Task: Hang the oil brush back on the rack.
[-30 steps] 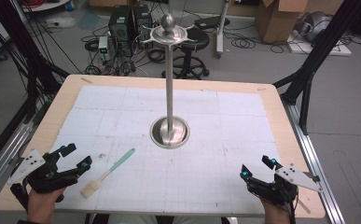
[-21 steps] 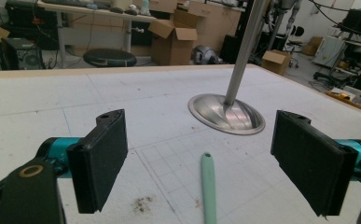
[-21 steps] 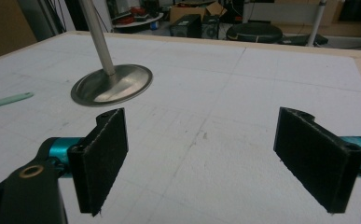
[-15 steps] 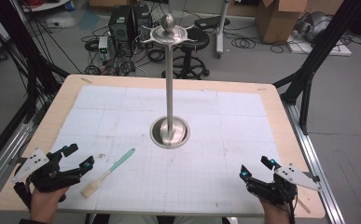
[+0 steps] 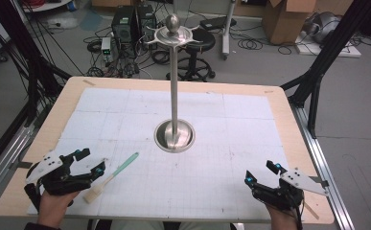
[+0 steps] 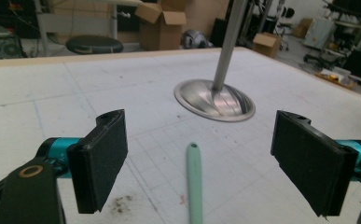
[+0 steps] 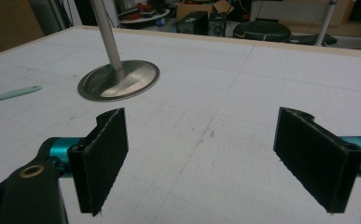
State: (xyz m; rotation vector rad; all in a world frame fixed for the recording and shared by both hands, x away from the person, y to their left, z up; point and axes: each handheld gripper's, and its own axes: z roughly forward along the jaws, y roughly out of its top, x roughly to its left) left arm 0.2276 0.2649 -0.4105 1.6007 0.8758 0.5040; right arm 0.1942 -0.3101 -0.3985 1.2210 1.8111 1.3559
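While left gripper point(image 5: 88, 162) gapes wide, empty: brush point(image 5: 112, 176) just ahead, handle point(image 6: 194, 182) running lengthwise between jaws; right gripper point(image 5: 261, 173) well apart, equally agape.

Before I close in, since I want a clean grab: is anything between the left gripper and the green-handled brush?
Nothing visible. The left gripper is open, and the brush handle lies on the bare mat between its jaws. The metal stand sits farther ahead, beyond the handle's tip.
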